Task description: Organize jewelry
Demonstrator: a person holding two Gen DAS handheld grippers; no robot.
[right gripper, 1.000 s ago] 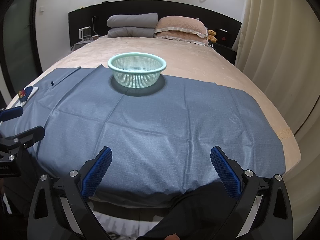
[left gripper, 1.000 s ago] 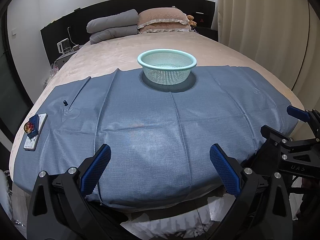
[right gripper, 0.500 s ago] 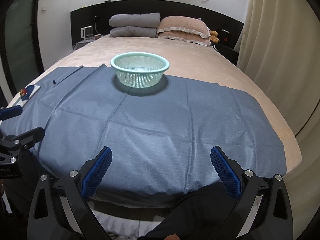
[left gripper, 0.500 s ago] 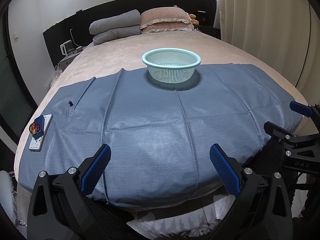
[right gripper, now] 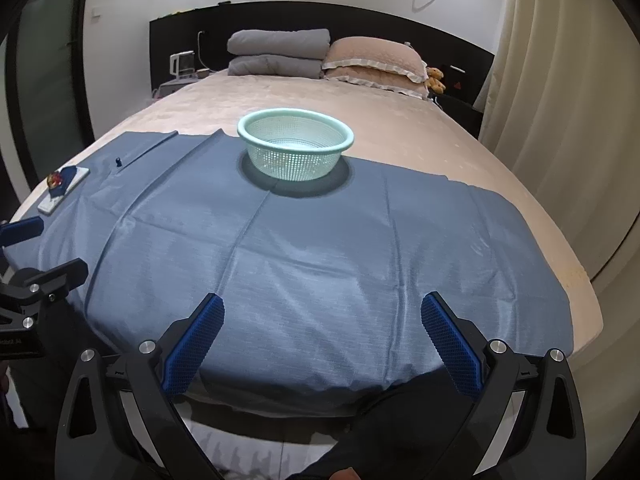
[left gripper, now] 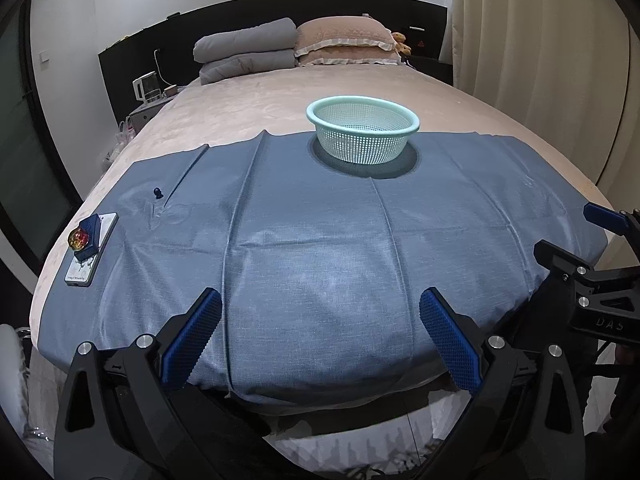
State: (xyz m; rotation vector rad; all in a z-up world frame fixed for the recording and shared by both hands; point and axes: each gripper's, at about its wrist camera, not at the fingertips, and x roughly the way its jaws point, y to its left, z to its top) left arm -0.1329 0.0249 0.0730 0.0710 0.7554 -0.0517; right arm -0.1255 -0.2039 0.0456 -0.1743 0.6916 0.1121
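A mint green mesh basket stands at the far edge of a blue cloth on the bed; it also shows in the right wrist view. At the cloth's left edge a white card holds a dark blue pad with a red-gold ornament, also seen in the right wrist view. A small dark blue piece lies near it. My left gripper is open and empty at the bed's near edge. My right gripper is open and empty there too.
Grey folded quilts and a pink pillow lie at the headboard. A nightstand with a kettle stands at the left. Curtains hang on the right. The right gripper shows at the left view's right edge.
Both views have shifted slightly; the basket sits further right in the left wrist view and the bed looks a little further away. Both grippers stay open. Nothing on the cloth has moved.
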